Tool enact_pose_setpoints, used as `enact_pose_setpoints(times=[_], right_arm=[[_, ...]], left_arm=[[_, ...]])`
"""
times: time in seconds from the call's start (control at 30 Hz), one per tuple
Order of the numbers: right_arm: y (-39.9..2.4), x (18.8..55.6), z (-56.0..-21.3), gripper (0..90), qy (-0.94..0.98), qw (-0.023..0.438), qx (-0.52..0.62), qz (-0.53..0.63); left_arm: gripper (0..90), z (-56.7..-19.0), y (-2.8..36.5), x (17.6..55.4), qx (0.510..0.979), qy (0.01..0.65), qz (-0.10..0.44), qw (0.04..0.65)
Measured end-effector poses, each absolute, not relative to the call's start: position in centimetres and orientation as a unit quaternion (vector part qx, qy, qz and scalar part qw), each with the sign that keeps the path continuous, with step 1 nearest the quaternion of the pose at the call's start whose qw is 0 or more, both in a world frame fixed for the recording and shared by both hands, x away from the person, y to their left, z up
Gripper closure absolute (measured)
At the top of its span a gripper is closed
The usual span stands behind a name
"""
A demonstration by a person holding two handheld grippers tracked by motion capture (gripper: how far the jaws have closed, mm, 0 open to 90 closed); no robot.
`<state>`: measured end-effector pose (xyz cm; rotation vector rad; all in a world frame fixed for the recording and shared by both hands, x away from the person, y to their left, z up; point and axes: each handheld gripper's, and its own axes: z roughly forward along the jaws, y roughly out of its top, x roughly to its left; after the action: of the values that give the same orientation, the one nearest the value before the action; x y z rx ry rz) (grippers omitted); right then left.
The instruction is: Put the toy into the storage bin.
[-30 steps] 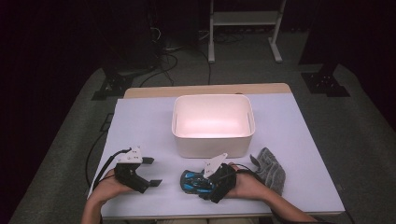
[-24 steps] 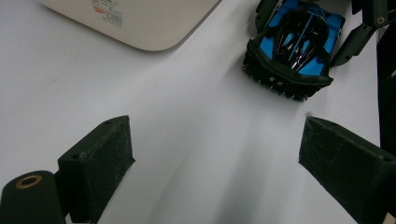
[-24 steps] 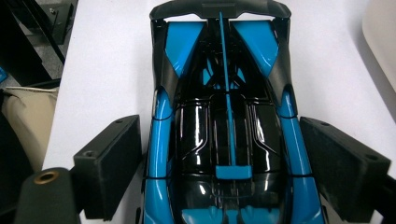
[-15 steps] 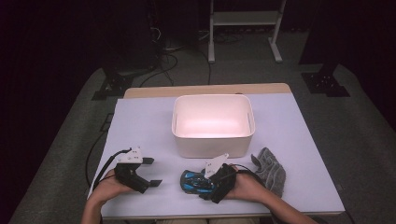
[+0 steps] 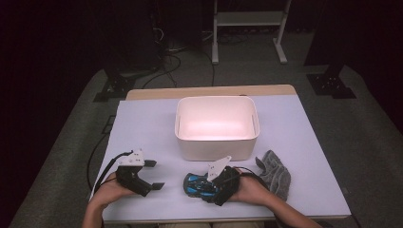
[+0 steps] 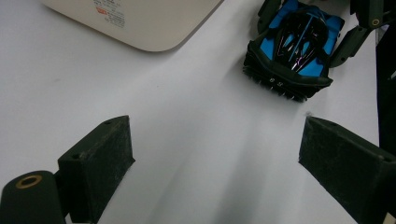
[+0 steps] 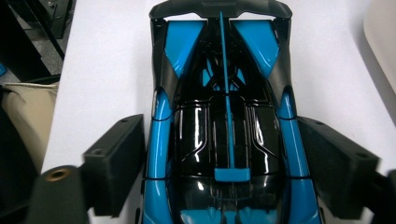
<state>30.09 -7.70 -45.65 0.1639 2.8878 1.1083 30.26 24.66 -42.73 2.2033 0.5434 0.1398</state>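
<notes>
In the right gripper view, we find the glossy blue and black toy car [image 7: 224,140] cut off by the bottom edge, so its near end escapes us, and whether the two black pads press its flanks we cannot tell. In the high view, the right gripper [image 5: 216,186] covers part of that car. In the left gripper view, the cream plastic tub [image 6: 135,21] is cropped at the top, and the print on its small label stays too small to read. The crumpled grey cloth [image 5: 275,172] lies partly behind the right hand [image 5: 249,190].
</notes>
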Motion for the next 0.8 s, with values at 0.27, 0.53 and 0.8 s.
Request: enact_pose_setpoints(times=[0.27, 0.53, 0.8], right_arm=[[-7.68, 30.19, -45.48, 24.9, 0.934, 0.023, 0.054, 0.354], [-7.64, 30.24, -45.43, 25.0, 0.934, 0.021, 0.053, 0.352], [-7.79, 30.39, -45.46, 25.0, 0.931, 0.014, 0.058, 0.359]], left_arm=[[9.0, -42.75, 24.7, 30.24, 0.878, 0.219, 0.056, 0.421], [9.0, -42.68, 24.8, 30.23, 0.879, 0.219, 0.056, 0.421], [9.0, -42.8, 24.85, 30.27, 0.879, 0.22, 0.055, 0.42]])
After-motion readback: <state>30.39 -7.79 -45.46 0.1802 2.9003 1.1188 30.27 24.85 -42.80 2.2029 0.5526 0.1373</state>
